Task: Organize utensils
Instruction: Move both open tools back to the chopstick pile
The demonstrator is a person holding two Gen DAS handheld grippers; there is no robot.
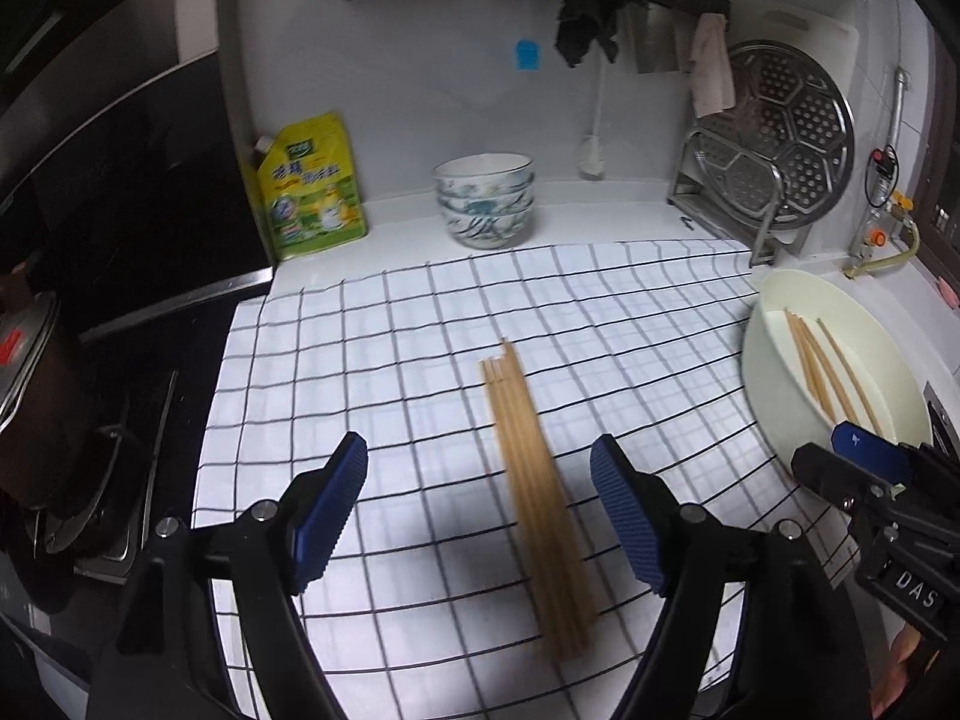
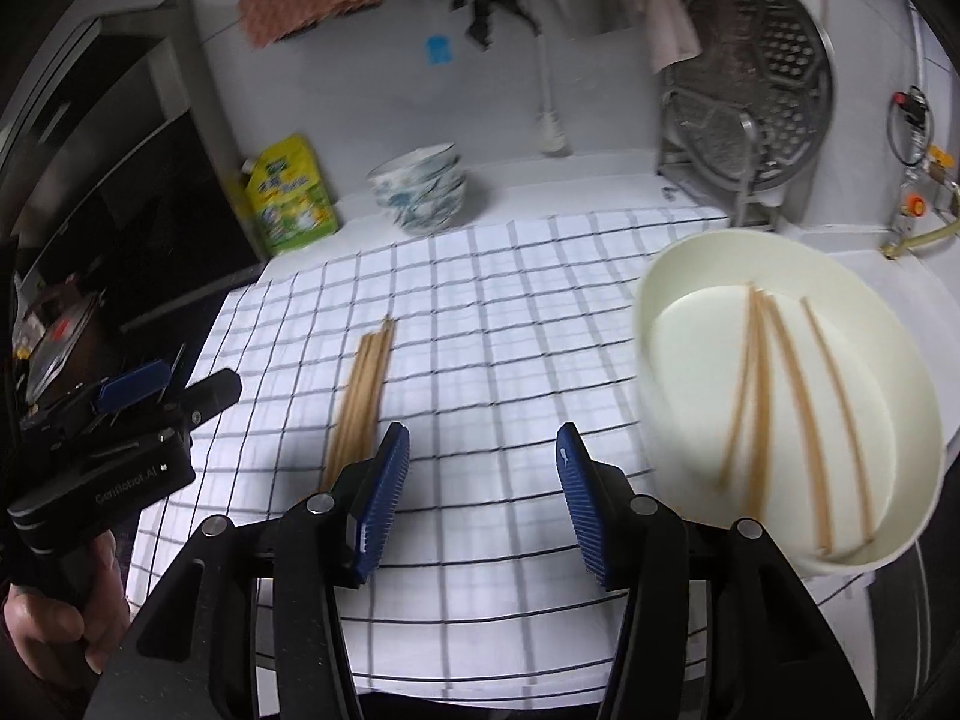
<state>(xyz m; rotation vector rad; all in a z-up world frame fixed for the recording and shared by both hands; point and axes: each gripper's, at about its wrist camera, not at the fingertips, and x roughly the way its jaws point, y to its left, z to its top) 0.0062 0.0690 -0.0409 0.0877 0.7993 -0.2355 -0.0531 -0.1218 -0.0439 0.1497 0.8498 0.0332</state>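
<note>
Both pairs of fingers stand spread and empty: left gripper (image 1: 480,516) over the bundled chopsticks (image 1: 534,492) on the checked cloth (image 1: 360,360) covering the desk; right gripper (image 2: 483,498) beside the white basin (image 2: 678,276), which holds four loose chopsticks (image 2: 792,408). Sorting appears partly done; the pale wooden bundle remains.

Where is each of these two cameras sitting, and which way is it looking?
Left wrist: sits on the left claw, looking forward and down at the bundle of chopsticks on the checked cloth; its own open blue fingers show, plus the right claw at the edge.
Right wrist: sits on the right claw, looking down at the cloth beside the white basin; its open fingers, the left claw and a hand show.
Shared: chopsticks, cloth, basin, stacked bowls, yellow pouch.
</note>
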